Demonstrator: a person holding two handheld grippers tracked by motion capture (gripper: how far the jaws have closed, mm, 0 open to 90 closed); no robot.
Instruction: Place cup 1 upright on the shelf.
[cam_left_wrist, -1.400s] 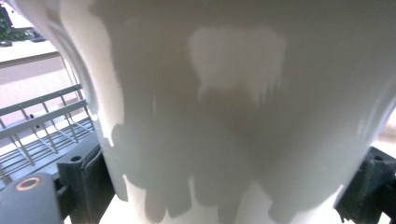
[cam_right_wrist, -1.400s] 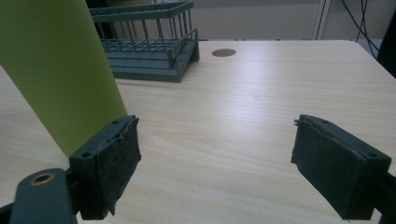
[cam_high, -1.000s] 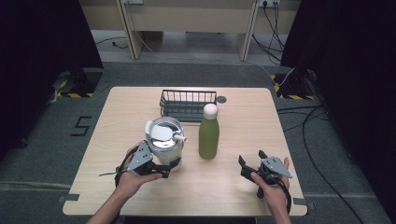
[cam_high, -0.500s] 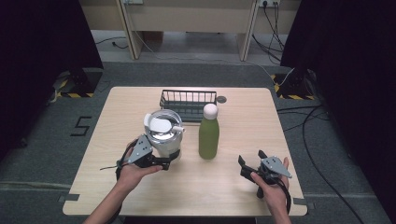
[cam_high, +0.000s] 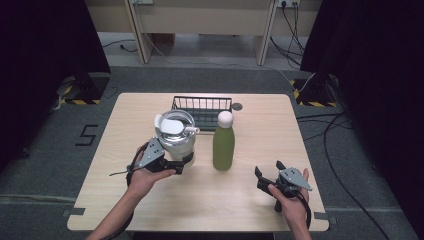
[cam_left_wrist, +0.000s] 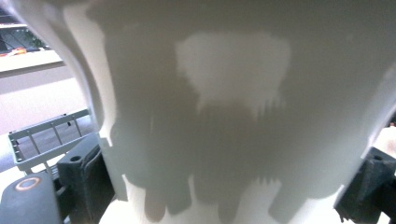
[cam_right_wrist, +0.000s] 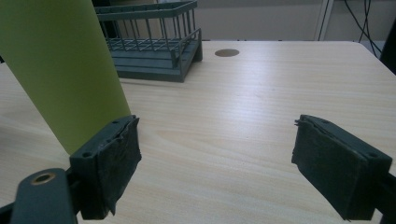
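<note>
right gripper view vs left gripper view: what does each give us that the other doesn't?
Right gripper view alone: the green bottle, bare table with its round grommet, and the right gripper with jaws open on nothing. Left gripper view alone: the white jug up close, the left gripper with a jaw on either side of it. Shared: the wire basket at the back.

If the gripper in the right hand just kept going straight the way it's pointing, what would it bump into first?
Probably nothing soon. The right gripper has open jaws with only bare table between them. The green bottle stands just off one side, so it might brush that jaw, and the wire basket sits farther off the same way.
</note>
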